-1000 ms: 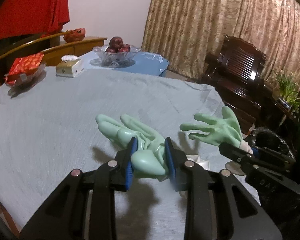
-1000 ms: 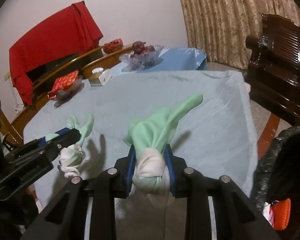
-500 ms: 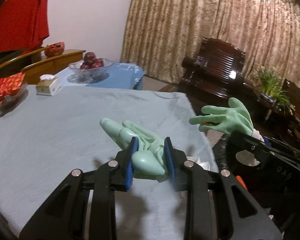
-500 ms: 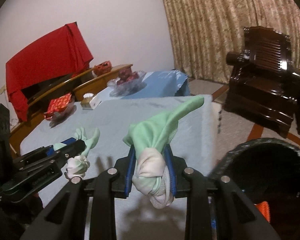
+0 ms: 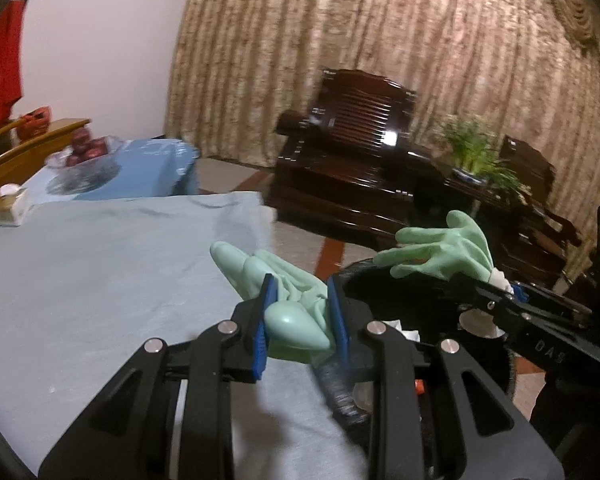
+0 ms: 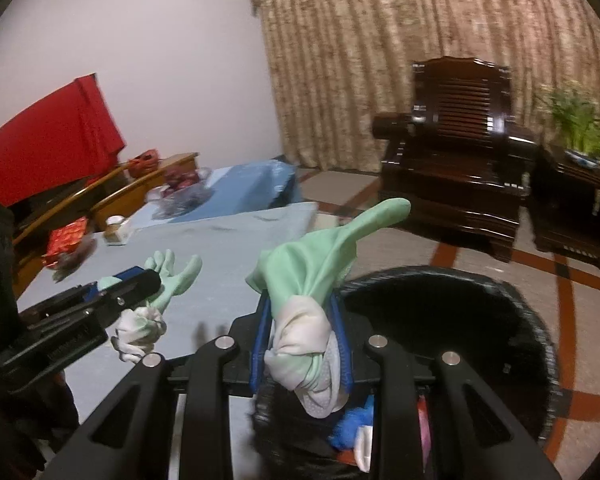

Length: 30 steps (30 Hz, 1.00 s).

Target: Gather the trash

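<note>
1. My left claw [image 5: 300, 316] pinches a green rubber glove [image 5: 288, 300] above the worktop [image 5: 100, 280] edge.
2. My right claw [image 6: 302, 344] pinches another green glove [image 6: 312, 280] over the black trash bin [image 6: 532, 328].
3. The bin stands just beside the worktop.

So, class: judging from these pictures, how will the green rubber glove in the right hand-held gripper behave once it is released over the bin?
The green rubber glove is probably floppy: it bunches between the pads. Likely light, so it should drop limply into the black bin. Its knotted cuff might snag briefly.
</note>
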Tool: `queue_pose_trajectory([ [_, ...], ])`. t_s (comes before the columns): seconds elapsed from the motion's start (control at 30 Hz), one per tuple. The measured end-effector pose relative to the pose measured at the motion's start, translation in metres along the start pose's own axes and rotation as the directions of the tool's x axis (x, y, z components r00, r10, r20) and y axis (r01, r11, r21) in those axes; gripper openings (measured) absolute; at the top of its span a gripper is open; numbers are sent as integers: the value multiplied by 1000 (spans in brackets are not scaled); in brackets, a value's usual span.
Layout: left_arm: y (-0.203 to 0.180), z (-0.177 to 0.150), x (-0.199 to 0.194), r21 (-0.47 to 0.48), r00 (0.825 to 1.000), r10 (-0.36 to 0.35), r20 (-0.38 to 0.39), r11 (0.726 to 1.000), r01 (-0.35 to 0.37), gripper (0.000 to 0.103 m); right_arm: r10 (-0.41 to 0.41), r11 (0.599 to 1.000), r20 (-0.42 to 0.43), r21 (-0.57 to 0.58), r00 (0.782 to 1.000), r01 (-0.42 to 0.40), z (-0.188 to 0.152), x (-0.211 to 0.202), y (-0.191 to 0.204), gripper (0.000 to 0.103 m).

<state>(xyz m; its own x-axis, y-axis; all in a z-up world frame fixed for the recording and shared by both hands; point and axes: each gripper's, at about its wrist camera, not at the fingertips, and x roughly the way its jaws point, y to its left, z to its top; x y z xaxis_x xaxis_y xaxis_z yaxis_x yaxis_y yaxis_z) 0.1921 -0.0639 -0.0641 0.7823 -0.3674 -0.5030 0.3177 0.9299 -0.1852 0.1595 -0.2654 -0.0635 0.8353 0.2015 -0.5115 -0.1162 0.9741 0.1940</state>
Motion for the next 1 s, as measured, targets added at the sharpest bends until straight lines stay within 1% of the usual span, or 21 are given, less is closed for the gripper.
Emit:
queue_pose_trajectory([
  [0.13, -28, 0, 21, 35, 998, -60, -14, 998, 60, 25, -52, 998, 1, 25, 999, 52, -6, -9, -24, 28],
  [0.3, -61, -7, 48, 80, 991, -124, -56, 988, 129, 25, -98, 994, -16, 50, 995, 98, -18, -12, -49, 28],
  [0.47, -79, -16, 74, 100, 981, -158, -111, 980, 170, 25, -135, 987, -43, 81, 990, 139, -27, -6, -72, 28],
  [0.6, -87, -22, 92, 108, 974, -172, -148, 976, 189, 26, -154, 983, -70, 88, 986, 160, -31, 2, -86, 29],
  [0.63, -87, -23, 95, 108, 972, -176, -155, 975, 194, 28, -158, 982, -77, 89, 984, 164, -33, 4, -88, 29],
  [0.7, -87, -23, 101, 95, 965, -195, -177, 972, 213, 34, -168, 980, -89, 92, 982, 176, -36, 8, -94, 34],
  [0.73, -84, -25, 103, 85, 964, -196, -181, 973, 214, 37, -172, 979, -88, 94, 981, 180, -37, 8, -96, 36],
  [0.77, -83, -25, 104, 79, 962, -201, -182, 973, 219, 40, -177, 978, -89, 96, 980, 186, -37, 9, -98, 43],
  [0.8, -82, -26, 105, 76, 961, -204, -185, 972, 221, 45, -182, 977, -88, 98, 979, 190, -38, 9, -99, 46],
  [0.83, -79, -26, 104, 76, 962, -201, -185, 973, 218, 49, -187, 975, -88, 101, 978, 196, -38, 9, -101, 52],
  [0.9, -75, -26, 101, 75, 964, -194, -182, 975, 211, 51, -190, 974, -88, 107, 978, 199, -39, 7, -103, 55],
  [0.93, -72, -25, 99, 74, 965, -191, -178, 976, 206, 53, -194, 973, -86, 107, 977, 203, -39, 6, -102, 58],
  [0.97, -71, -25, 98, 73, 967, -185, -173, 977, 200, 56, -198, 973, -84, 107, 977, 206, -39, 6, -102, 67],
  [1.0, -67, -24, 95, 72, 971, -173, -163, 980, 186, 62, -201, 972, -79, 109, 976, 209, -39, 4, -101, 72],
])
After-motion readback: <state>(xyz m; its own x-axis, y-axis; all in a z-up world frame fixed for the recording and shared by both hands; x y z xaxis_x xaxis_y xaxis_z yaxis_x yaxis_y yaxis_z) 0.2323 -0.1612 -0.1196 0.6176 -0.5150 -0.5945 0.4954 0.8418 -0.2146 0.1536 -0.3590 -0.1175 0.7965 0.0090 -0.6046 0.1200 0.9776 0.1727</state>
